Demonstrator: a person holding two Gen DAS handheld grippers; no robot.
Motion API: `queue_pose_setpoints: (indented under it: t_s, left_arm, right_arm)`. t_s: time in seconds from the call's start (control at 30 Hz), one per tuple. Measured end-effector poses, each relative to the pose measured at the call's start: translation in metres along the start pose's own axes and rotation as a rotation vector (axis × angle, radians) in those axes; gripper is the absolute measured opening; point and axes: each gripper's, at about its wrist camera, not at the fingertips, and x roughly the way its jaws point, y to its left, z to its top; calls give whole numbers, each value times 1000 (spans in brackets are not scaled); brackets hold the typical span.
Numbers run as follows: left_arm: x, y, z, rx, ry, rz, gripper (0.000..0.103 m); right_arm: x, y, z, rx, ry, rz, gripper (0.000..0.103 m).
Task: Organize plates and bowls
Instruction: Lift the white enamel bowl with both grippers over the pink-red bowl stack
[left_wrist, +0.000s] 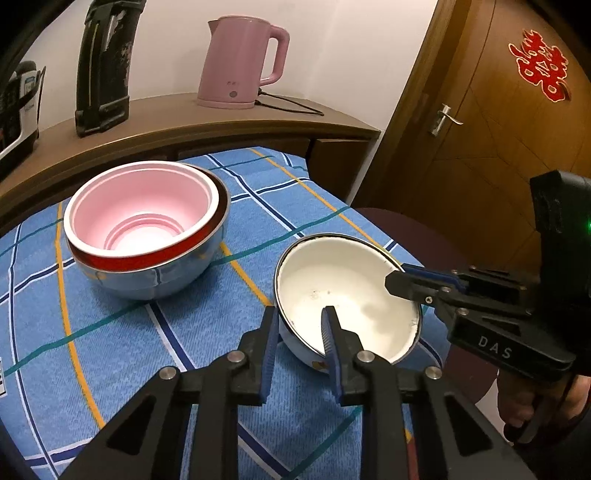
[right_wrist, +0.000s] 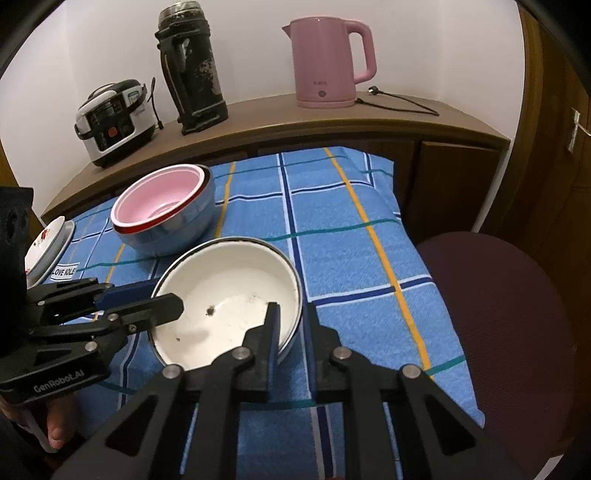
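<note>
The round white enamel bowl with a blue outside (left_wrist: 347, 295) sits low and right of the middle in my left view, on the blue checked cloth (left_wrist: 122, 347). My left gripper (left_wrist: 299, 314) pinches its near rim. My right gripper (right_wrist: 291, 314) pinches the rim on the other side. Up and to the left, a pink bowl (left_wrist: 144, 214) sits inside a shiny steel bowl (left_wrist: 155, 273). A pink kettle (left_wrist: 242, 62) stands on the brown shelf (left_wrist: 207, 118) at the top.
</note>
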Motion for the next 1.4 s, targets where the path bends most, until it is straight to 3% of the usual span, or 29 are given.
queue_pose_setpoints:
  t_s: [0.17,0.5,1.1,1.4]
  left_arm:
    - [-3,0,0,-14,0,7,26]
    - [-29,-9,13,35,-87,43,26]
    - [-64,16,46,37,-216,60,26]
    - [-78,26,55,33,-286,34,26]
  right_arm:
    - [-7,2,3,1,-15,7,12]
    - [-29,12,20,-13,-87,12,12]
    - [-53,46,57,-74,-204,37,12]
    - [-59,57,71,-91,-235,35,12]
